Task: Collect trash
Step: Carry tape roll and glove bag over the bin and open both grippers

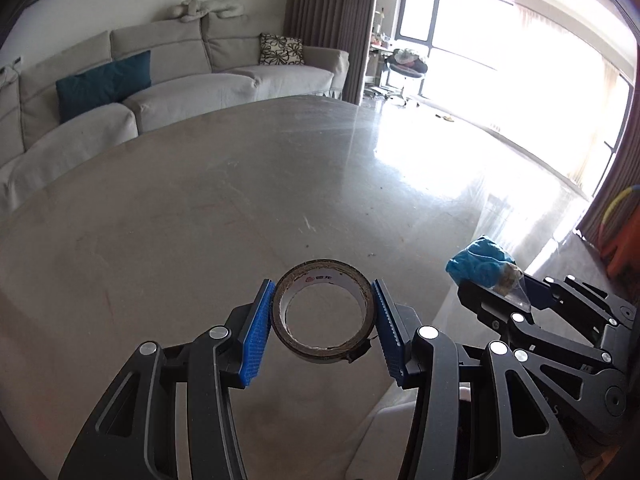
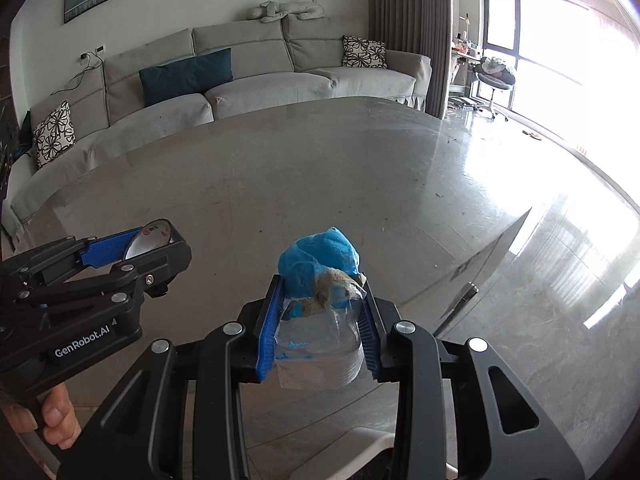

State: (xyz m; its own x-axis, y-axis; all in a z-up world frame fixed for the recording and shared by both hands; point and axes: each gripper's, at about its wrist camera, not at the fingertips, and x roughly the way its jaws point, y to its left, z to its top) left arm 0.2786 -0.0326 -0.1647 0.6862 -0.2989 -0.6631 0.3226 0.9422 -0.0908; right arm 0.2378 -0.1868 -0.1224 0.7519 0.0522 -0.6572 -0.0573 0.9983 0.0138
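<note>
Blue pads of the left gripper (image 1: 324,330) clamped a nearly spent tape roll (image 1: 325,309) across its width, lifted above the grey desk (image 1: 200,200). Beside it, the right gripper (image 2: 320,326) pinched a clear bag of blue scraps (image 2: 320,280), likely for carrying to disposal.

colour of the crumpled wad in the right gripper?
Bright blue wad, bundled with clear plastic; shows best in the right wrist view.

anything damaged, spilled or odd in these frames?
Nothing spilled. The tape roll in the left claw looks worn: frayed rim, a loose end sticking out. The clear bag in the right claw holds a blue wad and brownish scraps. Small specks dot the table.
</note>
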